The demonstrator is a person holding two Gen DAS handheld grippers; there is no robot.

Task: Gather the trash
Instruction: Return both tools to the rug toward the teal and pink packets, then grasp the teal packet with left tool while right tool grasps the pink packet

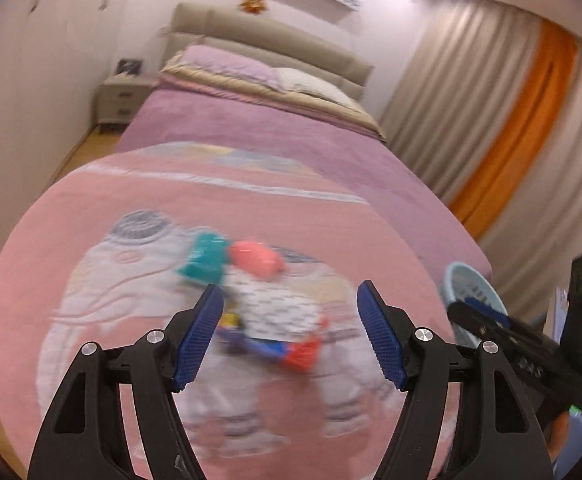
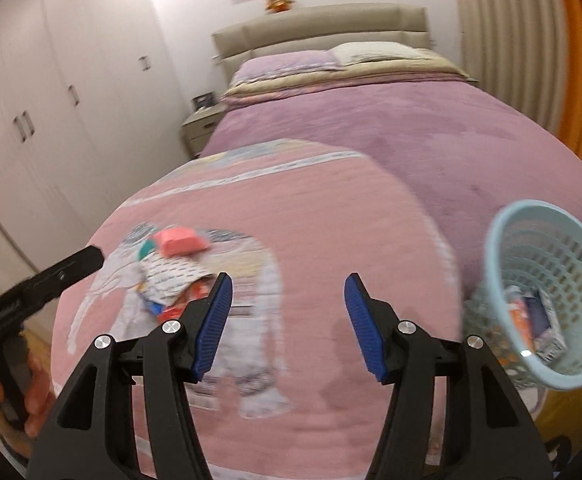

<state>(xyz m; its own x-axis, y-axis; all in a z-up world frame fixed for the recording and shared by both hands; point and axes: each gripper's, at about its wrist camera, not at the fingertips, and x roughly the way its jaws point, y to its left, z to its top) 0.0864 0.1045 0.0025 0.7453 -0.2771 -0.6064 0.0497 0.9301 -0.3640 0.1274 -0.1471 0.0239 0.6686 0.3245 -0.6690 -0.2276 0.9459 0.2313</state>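
Both your grippers were apart and empty, left gripper [image 1: 290,334] over the trash pile [image 1: 251,300] on the pink blanket [image 1: 91,240], right gripper [image 2: 288,328] over bare blanket beside it. Only your right view showed inside the basket [image 2: 503,236]: a carton [image 2: 547,320] already lay there, basket at the bed's right edge. Left view caught just its rim. Pile blurred.

Both wrist cameras look down along their fingers, close over the near end of the bed [image 1: 251,128], facing the far headboard [image 2: 319,28]. Both catch the pink blanket [image 1: 91,208] and blue basket [image 2: 547,300].
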